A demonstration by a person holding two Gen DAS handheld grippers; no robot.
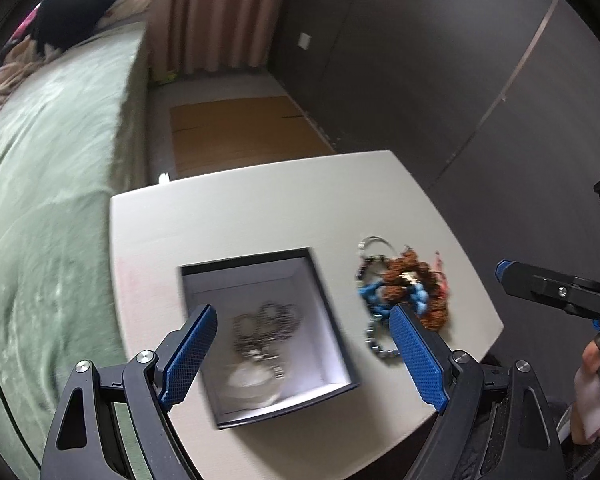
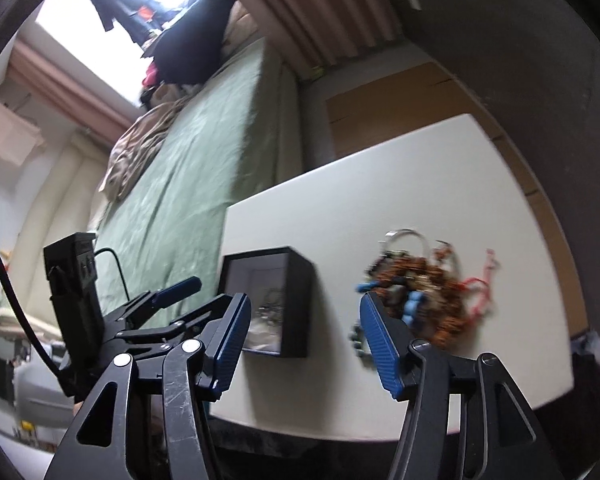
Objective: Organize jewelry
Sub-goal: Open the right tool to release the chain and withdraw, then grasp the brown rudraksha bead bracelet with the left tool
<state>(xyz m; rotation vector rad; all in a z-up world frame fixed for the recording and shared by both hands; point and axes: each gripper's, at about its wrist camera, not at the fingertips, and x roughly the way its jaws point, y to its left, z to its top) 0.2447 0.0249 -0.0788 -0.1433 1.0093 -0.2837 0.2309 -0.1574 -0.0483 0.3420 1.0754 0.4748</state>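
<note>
Right gripper [image 2: 300, 340] hangs half open and empty, the jewelry pile [image 2: 420, 300] lying on the table [image 2: 380, 184] just ahead past its right finger, nearer than the box [image 2: 296, 300].

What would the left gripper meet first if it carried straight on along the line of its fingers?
Most likely the open black box. The left gripper stands open above it, and the silver chain lying inside sits between the fingers in this view. Depth is unclear, so it may meet the chain or the box's white lining first.
</note>
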